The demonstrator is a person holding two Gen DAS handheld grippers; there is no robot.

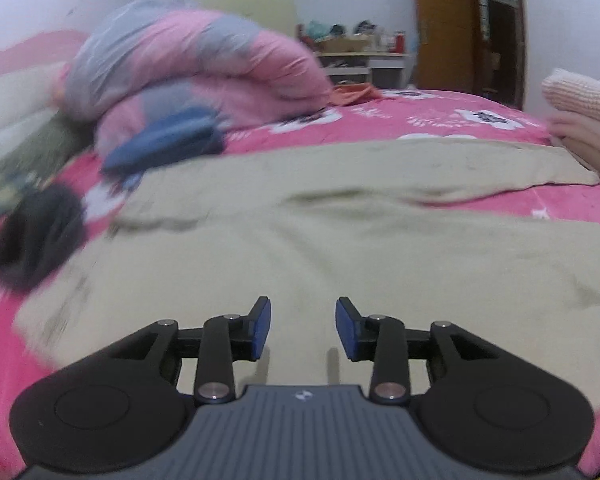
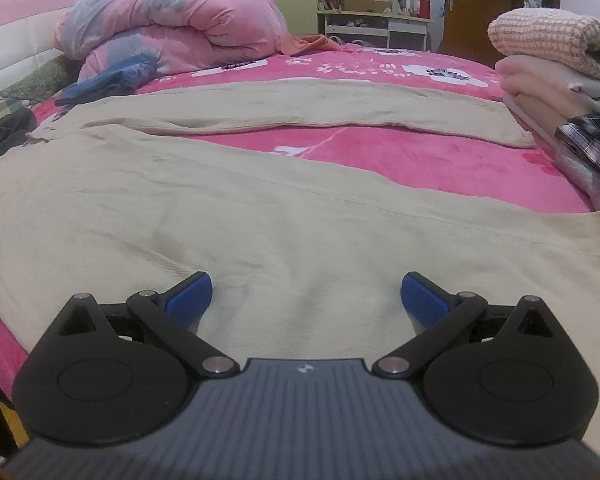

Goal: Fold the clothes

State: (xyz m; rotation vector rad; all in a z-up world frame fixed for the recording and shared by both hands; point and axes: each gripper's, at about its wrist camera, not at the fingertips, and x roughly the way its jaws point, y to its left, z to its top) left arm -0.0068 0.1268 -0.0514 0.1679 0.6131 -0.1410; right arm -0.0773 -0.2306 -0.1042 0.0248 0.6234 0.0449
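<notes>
A pair of beige trousers (image 1: 300,240) (image 2: 260,216) lies spread flat on the pink bed cover, one leg stretching across the far side and the other running off to the right. My left gripper (image 1: 303,322) hovers over the near part of the cloth, its blue pads partly apart with nothing between them. My right gripper (image 2: 306,300) stands wide open low over the same beige cloth, also with nothing in it. The left wrist view is blurred on its left side.
A rolled pink and grey quilt (image 1: 188,64) (image 2: 172,20) fills the far left of the bed, with a blue garment (image 1: 164,140) and dark clothes (image 1: 36,236) beside it. A stack of folded clothes (image 2: 560,80) sits at the right. A cluttered shelf (image 2: 376,16) and a wooden door (image 2: 480,4) stand behind.
</notes>
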